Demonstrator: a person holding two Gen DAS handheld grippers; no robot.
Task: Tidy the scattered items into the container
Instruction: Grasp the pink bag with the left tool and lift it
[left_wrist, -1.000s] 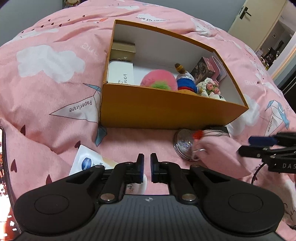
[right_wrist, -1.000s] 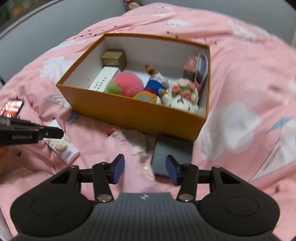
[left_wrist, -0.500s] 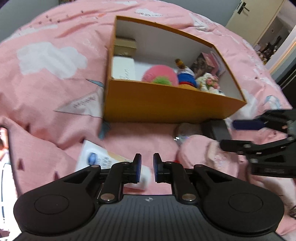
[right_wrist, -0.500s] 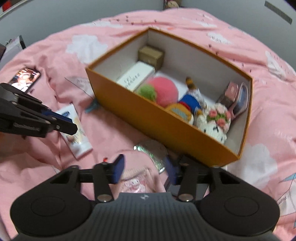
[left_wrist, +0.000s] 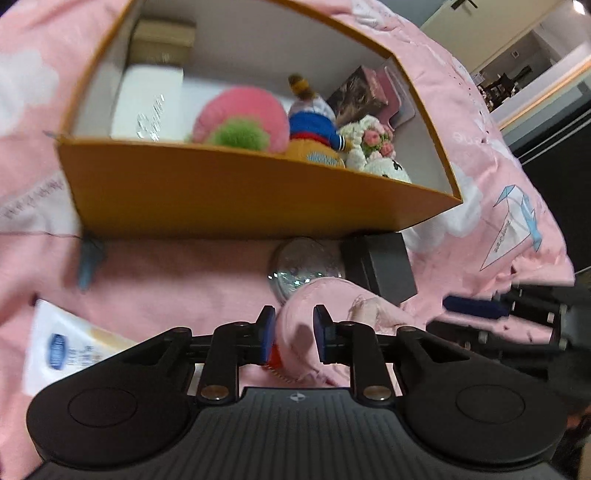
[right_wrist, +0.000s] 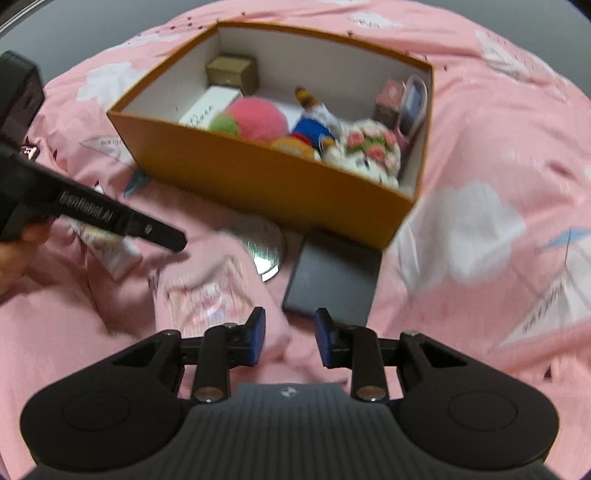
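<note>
a pink cloth (left_wrist: 325, 325) is being straddled by the left gripper (left_wrist: 294, 336), just opening, and the right gripper (right_wrist: 289, 339), just closing, neither pressing.

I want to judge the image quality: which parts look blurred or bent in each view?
Left wrist view: orange box and white tube smeared by motion, box edges bowed by fisheye. Right wrist view: pink pouch and bedspread blurred, left gripper fairly sharp.

Counted: 1 orange box (right_wrist: 266, 177), holding 3 plush toys (right_wrist: 258, 116), 1 gold carton (right_wrist: 232, 72), 1 white carton (right_wrist: 207, 109). On the bed: 1 pink cloth pouch (left_wrist: 332, 314), 1 round mirror (right_wrist: 264, 245), 1 black case (right_wrist: 332, 277), 1 cream tube (left_wrist: 66, 350), 2 tongs (left_wrist: 294, 332).
</note>
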